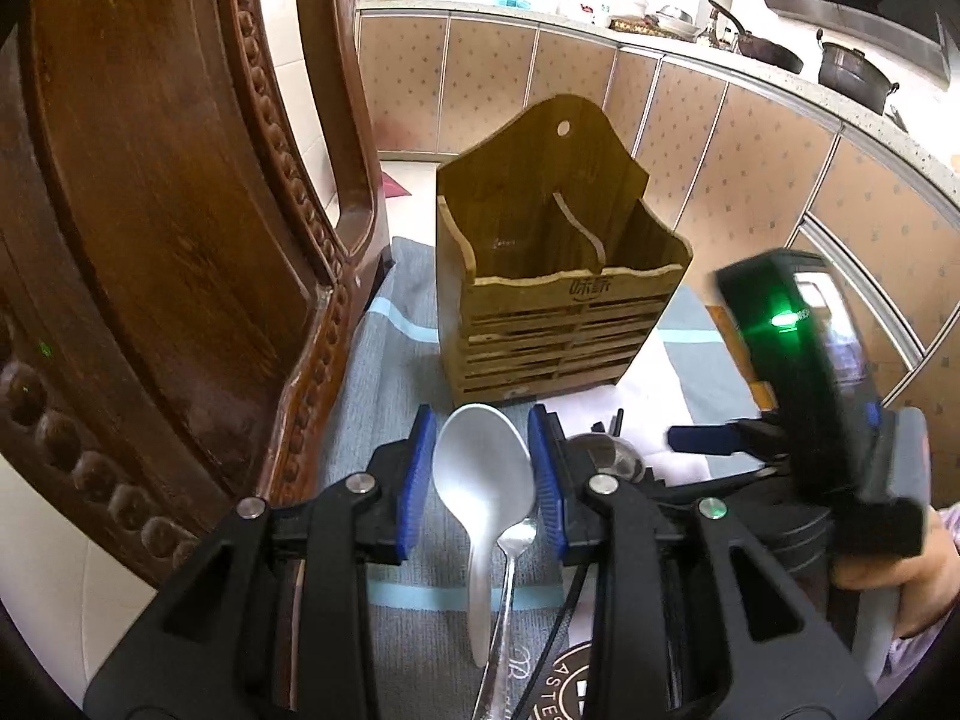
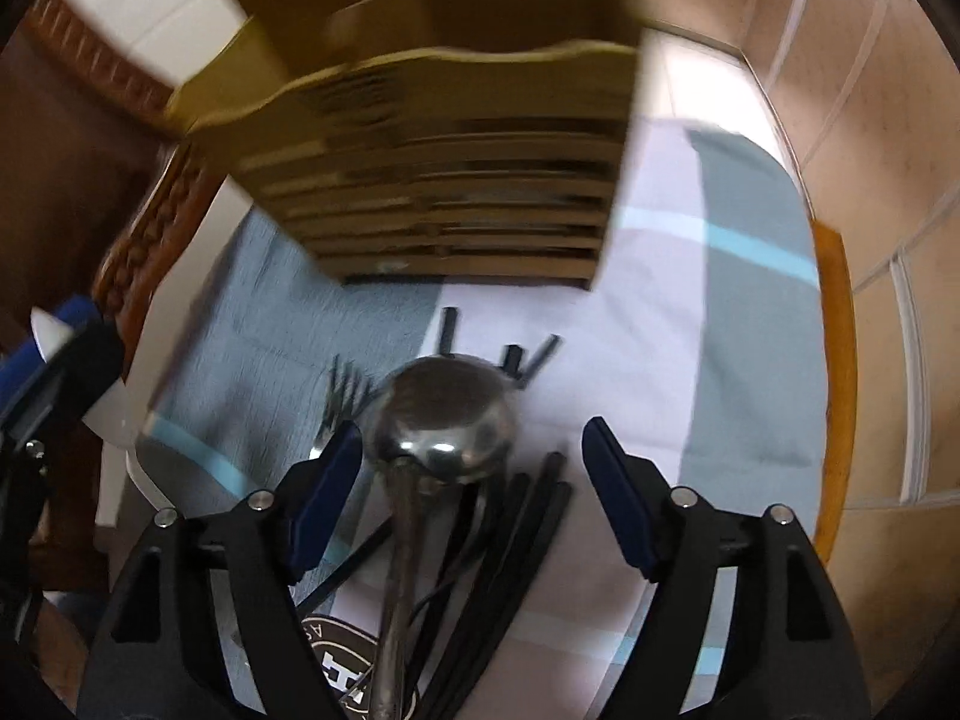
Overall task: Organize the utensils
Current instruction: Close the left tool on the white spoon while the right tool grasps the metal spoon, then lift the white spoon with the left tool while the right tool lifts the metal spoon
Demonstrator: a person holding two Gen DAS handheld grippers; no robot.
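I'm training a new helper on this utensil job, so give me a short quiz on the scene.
1. How many compartments does the wooden holder have?
2. The left claw holds: A a knife, B a spoon, C a cup?
3. True or false: the right claw is shut on the ladle.
Key: 1 two; 2 B; 3 false, it is open above the ladle.

I read two burnt-in Chinese characters on my wooden utensil box; a round logo on the cloth shows "ASTE".
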